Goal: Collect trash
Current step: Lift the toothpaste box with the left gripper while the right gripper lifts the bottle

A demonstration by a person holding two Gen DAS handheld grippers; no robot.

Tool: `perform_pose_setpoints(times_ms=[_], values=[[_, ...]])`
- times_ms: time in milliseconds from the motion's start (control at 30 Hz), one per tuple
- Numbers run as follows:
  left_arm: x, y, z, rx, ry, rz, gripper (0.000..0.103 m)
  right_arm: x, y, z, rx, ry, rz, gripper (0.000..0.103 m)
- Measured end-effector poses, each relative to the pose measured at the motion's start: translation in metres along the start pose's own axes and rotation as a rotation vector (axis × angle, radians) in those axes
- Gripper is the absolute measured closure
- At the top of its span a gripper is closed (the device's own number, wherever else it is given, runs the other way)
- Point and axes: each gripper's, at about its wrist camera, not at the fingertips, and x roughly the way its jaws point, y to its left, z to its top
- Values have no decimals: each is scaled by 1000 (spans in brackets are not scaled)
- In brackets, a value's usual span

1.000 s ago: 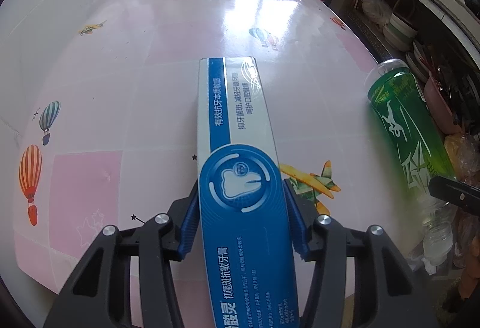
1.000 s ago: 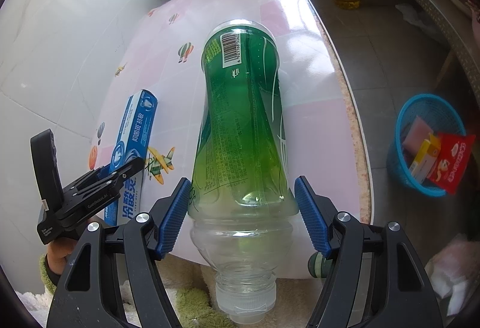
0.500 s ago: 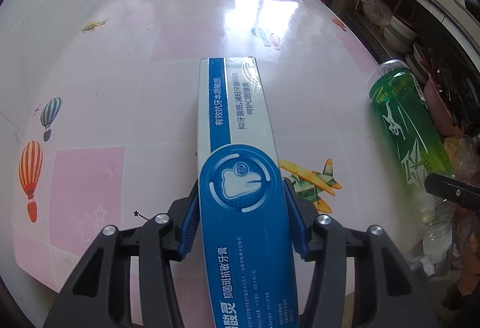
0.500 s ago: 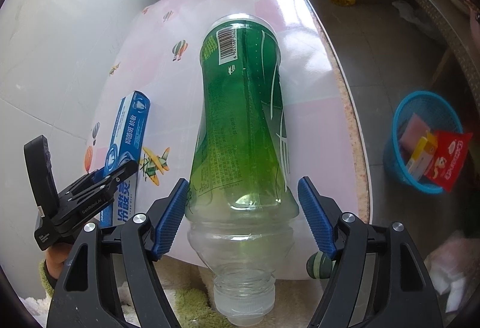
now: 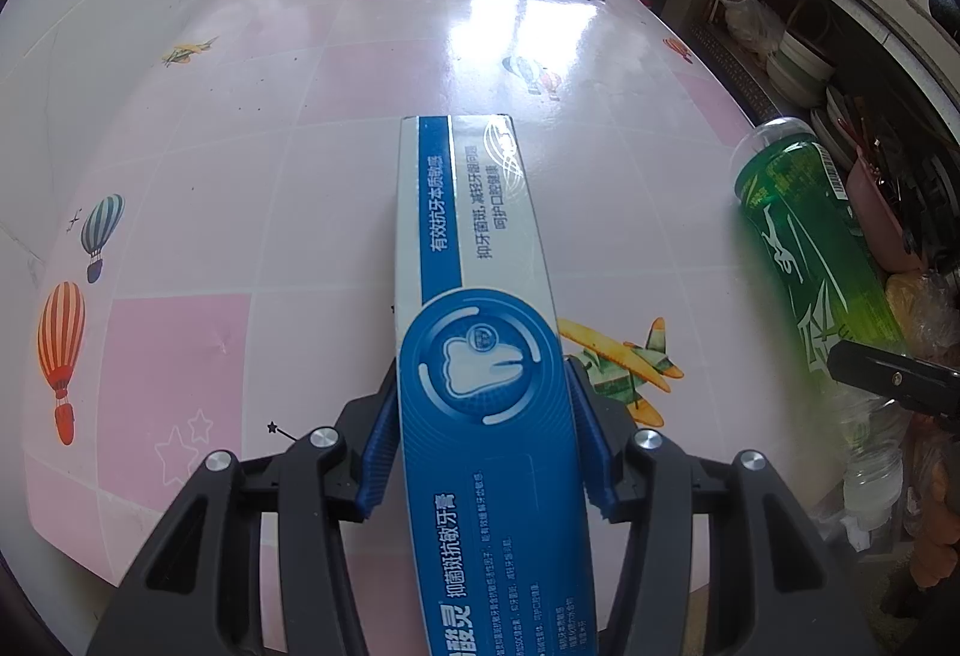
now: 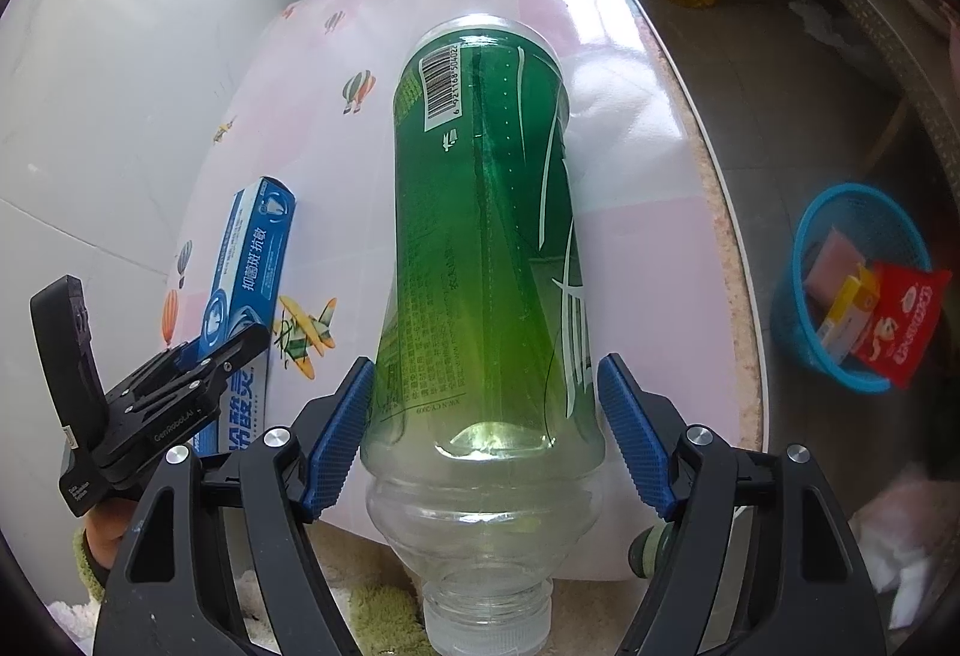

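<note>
Green bottle [image 6: 480, 260] lies on the table [image 6: 630, 212] pointing straight away between the open right gripper [image 6: 483, 431], pads not squeezing it, while the left gripper [image 5: 480, 452] pinches the blue toothpaste box [image 5: 474, 248], with the blue basket [image 6: 804, 350] on the floor to the right.

The left gripper [image 5: 483, 452] points steeply down toward 12 o'clock, its blue pads [image 5: 379, 452] pressed against both long sides of a box [image 5: 474, 296], jaws about half closed and gripping it. In the right wrist view this same gripper sits at 8 o'clock, with a hand [image 6: 105, 536] in a green cuff under it. The right gripper [image 6: 486, 434] also tilts steeply down toward 12 o'clock. Its jaws stand wide around a bottle [image 6: 480, 236]; the left pad [image 6: 336, 440] lies close against the bottle, while the right pad stands just clear with a visible gap.
</note>
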Motion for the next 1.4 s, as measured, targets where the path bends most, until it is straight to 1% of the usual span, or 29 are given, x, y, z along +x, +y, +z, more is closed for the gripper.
perform_pose_setpoints(times_ms=[167,300,633,867,1133,1400], values=[[0,0,0,1,0,2,53,3,1,0,3,1,2,31],[0,-1,0,1,-1,4,53,6,1,1,9,1,5,35],[0,0,1,-3,-3,6,54,4,-2,0,15,-9,18,36],[-3,-5,1,-4,-11,22,54,0,-8,-2,12,-13,25,37],[-9,-12,5,23,-46,46,55,-3,-15,-2,27,-20,44,37],[-14,-17,6,46,-79,63,56,-5,-16,-2,29,-21,46,37]])
